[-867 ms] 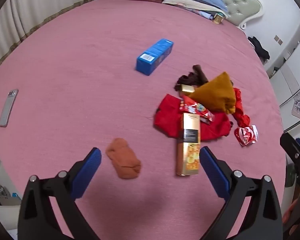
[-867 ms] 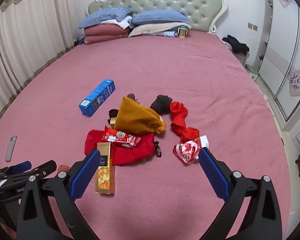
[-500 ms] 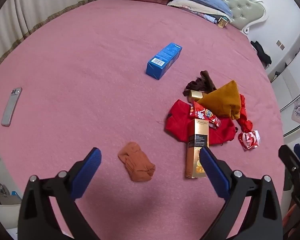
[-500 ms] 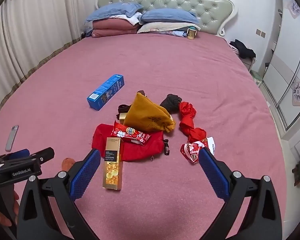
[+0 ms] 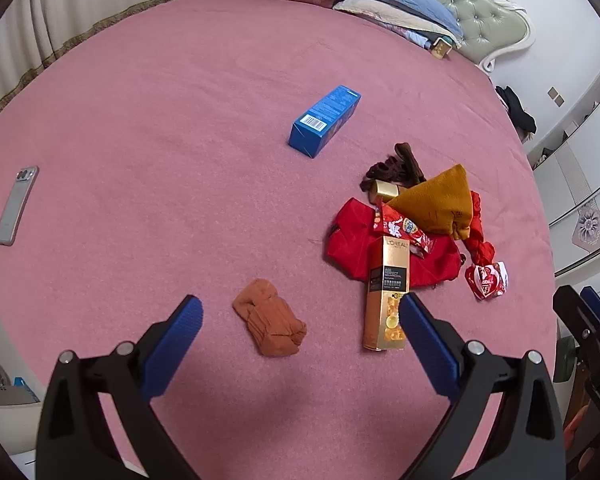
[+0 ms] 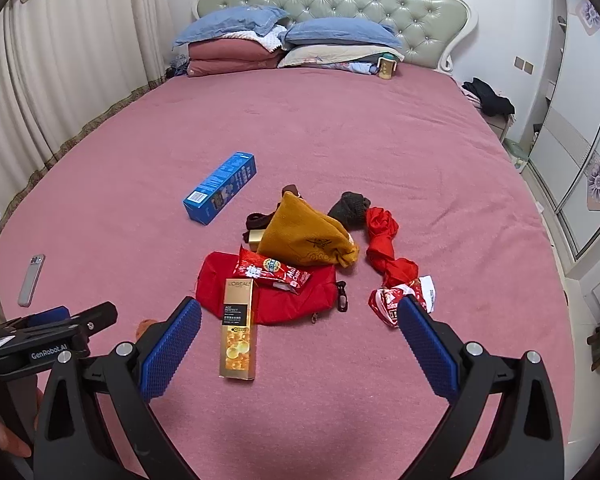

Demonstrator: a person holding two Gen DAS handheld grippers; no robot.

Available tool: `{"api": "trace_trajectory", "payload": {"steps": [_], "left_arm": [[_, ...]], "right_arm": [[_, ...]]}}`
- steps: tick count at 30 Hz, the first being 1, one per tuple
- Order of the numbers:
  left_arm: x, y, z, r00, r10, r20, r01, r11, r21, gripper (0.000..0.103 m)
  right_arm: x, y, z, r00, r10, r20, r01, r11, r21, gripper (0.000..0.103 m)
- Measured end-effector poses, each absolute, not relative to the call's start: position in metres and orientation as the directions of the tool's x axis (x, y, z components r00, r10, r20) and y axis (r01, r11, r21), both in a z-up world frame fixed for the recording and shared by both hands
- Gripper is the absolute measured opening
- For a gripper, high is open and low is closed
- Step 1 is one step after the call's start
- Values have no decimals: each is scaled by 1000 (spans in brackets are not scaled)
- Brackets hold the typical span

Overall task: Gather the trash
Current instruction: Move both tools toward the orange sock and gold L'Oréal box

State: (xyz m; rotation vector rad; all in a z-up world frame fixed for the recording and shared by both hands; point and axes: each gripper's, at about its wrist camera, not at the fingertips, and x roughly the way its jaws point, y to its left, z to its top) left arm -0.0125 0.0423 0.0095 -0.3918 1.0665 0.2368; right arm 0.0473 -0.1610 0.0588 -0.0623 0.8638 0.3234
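Note:
A gold L'Oreal box (image 5: 388, 292) (image 6: 238, 326) lies on the pink bed, partly on a red pouch (image 5: 352, 240) (image 6: 268, 292). A red snack wrapper (image 5: 400, 228) (image 6: 272, 270) lies on the pouch. A crumpled red-white wrapper (image 5: 486, 280) (image 6: 396, 300) lies to the right. A blue box (image 5: 324, 120) (image 6: 220, 188) lies farther back. My left gripper (image 5: 300, 332) is open and empty above an orange sock (image 5: 270, 328). My right gripper (image 6: 300, 332) is open and empty, near the gold box.
A mustard pouch (image 6: 306, 232), red cloth (image 6: 384, 244) and dark socks (image 6: 350, 208) lie in the pile. A phone (image 5: 16, 204) (image 6: 31, 280) lies at the left. Pillows (image 6: 284, 44) and a headboard stand at the far end. A wardrobe (image 6: 580, 160) is right.
Both grippers have drawn back and tilted slightly, so the pile sits a little farther away in view. Nothing on the bed has moved. Both stay open.

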Motion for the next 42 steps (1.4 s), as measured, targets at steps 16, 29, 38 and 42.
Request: {"api": "trace_trajectory", "payload": {"steps": [16, 29, 38, 42], "left_arm": [[-11, 40, 9, 454, 14, -891, -373, 911, -175, 98], [-9, 41, 5, 438, 14, -899, -376, 911, -168, 98], [-9, 38, -3, 413, 13, -911, -380, 911, -159, 98], [-8, 39, -3, 410, 10, -912, -383, 909, -162, 98]], "right_arm": [[43, -150, 61, 596, 277, -754, -336, 938, 78, 94], [42, -153, 60, 593, 285, -753, -339, 937, 88, 94], [44, -153, 60, 589, 293, -753, -349, 933, 90, 94], [44, -153, 60, 588, 295, -753, -353, 931, 90, 94]]}}
